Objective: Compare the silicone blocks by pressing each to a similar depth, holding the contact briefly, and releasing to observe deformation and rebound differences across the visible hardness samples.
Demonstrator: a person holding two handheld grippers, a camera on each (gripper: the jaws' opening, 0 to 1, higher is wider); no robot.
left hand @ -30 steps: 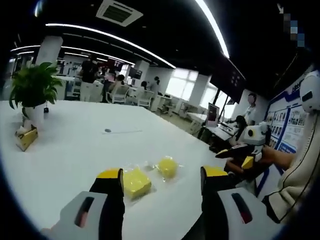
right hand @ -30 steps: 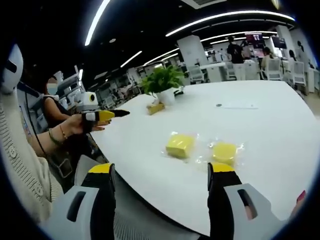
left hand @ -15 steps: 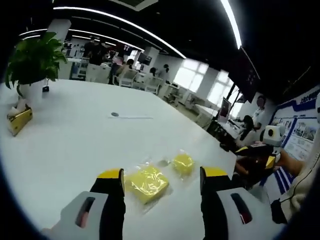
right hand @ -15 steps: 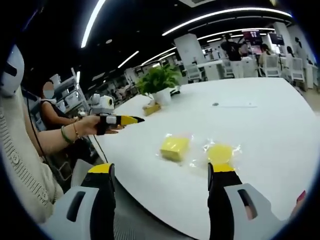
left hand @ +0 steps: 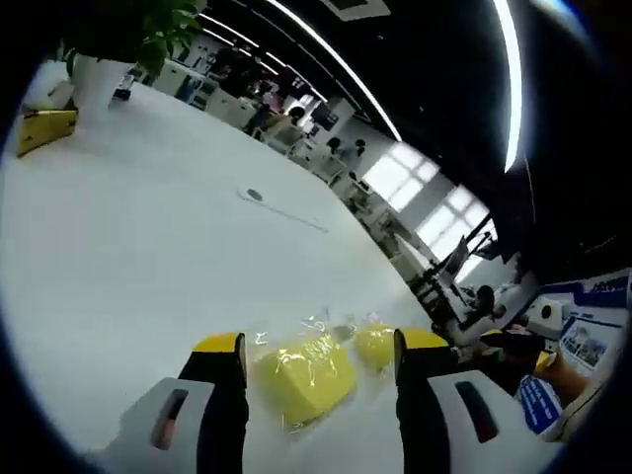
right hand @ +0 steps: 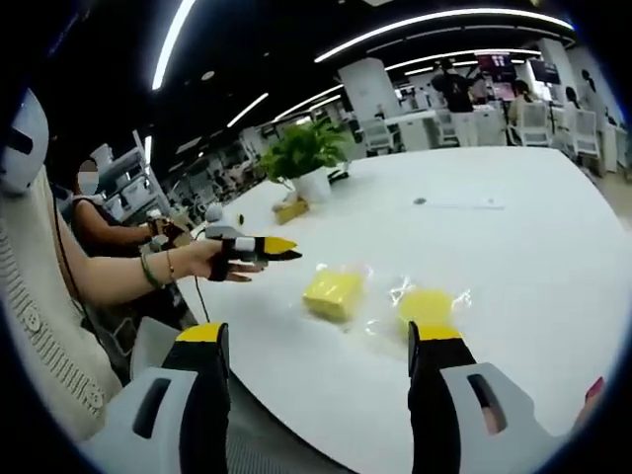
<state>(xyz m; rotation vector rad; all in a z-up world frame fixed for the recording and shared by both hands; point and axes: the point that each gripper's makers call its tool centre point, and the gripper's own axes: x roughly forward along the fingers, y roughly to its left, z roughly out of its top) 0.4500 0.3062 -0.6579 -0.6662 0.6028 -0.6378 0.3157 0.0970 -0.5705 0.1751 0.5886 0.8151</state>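
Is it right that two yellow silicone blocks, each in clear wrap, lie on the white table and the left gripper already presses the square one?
Not pressing yet. In the right gripper view the left gripper hangs beside the square block, apart from it; the round block and white table are as stated.

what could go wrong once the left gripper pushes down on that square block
The square yellow block sits in a loose clear wrapper on the smooth white table, so it may skid instead of compressing. The round yellow block lies close beside it and could get nudged. The left gripper approaches at a slant, so the press may land off-center.
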